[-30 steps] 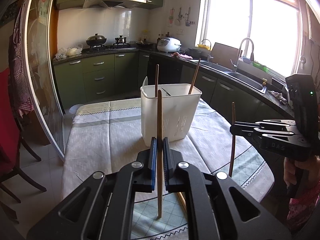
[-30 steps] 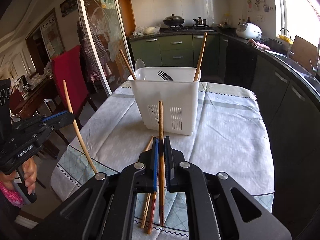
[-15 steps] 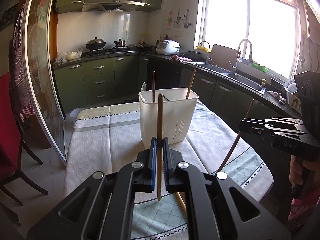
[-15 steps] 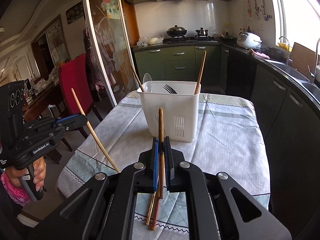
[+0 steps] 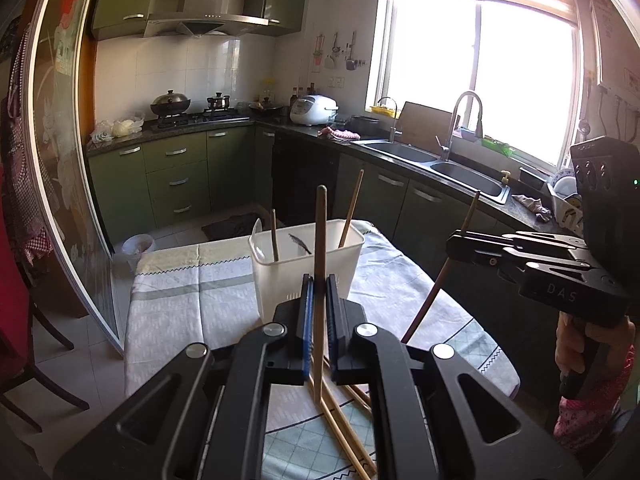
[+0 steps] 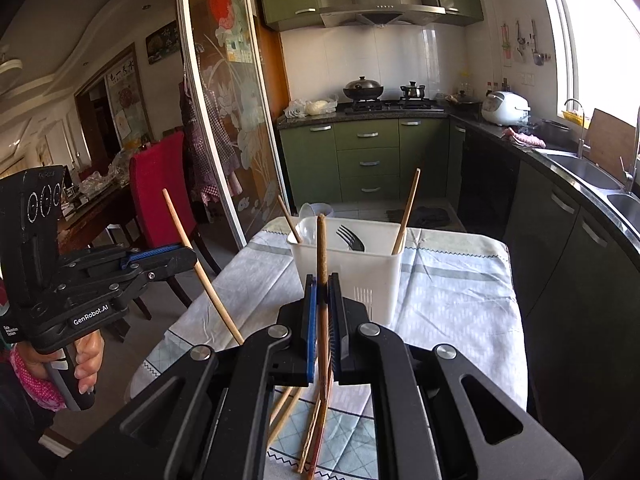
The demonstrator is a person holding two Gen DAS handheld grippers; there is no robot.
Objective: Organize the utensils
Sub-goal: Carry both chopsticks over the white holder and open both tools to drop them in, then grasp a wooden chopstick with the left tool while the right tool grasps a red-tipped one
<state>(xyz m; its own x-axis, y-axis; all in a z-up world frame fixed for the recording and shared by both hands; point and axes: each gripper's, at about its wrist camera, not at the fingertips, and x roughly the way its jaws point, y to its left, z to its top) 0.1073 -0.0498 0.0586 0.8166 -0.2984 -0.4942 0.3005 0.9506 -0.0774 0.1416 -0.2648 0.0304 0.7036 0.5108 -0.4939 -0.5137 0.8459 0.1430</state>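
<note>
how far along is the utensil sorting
Partly done: the white caddy already holds two chopsticks, a fork and a spoon. In hand: the left hand-held gripper and right hand-held gripper each clamp one chopstick. Left: several loose chopsticks on the tablecloth.
</note>
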